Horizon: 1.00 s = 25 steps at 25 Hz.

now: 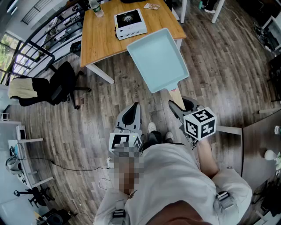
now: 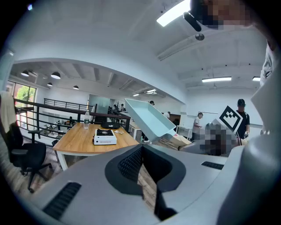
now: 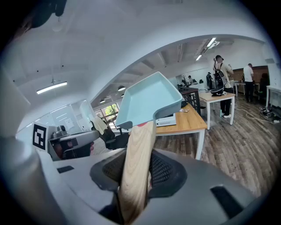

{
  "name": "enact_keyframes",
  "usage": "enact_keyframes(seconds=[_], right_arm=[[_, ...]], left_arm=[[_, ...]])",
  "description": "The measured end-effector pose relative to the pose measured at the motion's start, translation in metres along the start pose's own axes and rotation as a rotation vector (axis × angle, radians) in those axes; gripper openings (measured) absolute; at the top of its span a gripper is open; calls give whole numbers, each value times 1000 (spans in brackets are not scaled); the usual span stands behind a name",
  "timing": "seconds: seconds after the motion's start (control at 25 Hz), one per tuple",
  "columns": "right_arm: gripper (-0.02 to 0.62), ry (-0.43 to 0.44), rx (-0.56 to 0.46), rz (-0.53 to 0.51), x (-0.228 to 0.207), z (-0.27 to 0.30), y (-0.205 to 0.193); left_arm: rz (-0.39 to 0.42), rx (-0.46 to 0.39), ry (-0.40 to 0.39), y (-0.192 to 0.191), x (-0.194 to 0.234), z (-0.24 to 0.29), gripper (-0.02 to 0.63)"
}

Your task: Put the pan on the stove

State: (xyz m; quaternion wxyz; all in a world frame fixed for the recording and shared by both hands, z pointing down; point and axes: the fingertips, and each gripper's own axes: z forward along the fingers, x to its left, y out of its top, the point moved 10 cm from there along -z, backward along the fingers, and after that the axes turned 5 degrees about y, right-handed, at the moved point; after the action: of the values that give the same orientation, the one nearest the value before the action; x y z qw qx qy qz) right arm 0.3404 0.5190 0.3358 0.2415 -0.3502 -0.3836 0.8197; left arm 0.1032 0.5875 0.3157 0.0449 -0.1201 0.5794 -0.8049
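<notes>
Now, by count: two grippers, one pan, one stove, one table, one bottle, one black office chair.

My right gripper (image 1: 177, 104) is the busy one. Its fingers are clamped on the pan's wooden handle (image 3: 137, 162), which runs up between the pads to the pale blue square pan (image 1: 158, 59). The pan is off the ground, held out in front of me and tilted, over the floor at the table's near corner. Seen from the head view, its far edge overlaps that corner. It isn't on the stove.

My left gripper (image 1: 131, 115) carries nothing: its fingers stand a little apart and only floorboards show in the gap.

The white stove (image 1: 130, 24) sits on the wooden table (image 1: 103, 44), toward the near right corner, with bare tabletop to its left. The bottle (image 1: 95, 8) stands at the far edge, well apart from the stove.

For moving, the plank floor (image 1: 219, 70) lies open to the right of the table, while the office chair (image 1: 61, 83) stands off to the left, clear of the table leg.
</notes>
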Motion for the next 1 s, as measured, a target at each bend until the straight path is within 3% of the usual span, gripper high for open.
enact_keyframes(seconds=[1.0], right_arm=[[140,-65,-4,36,26,112,58]], left_arm=[[-14,18,-108,30,118,56,18]])
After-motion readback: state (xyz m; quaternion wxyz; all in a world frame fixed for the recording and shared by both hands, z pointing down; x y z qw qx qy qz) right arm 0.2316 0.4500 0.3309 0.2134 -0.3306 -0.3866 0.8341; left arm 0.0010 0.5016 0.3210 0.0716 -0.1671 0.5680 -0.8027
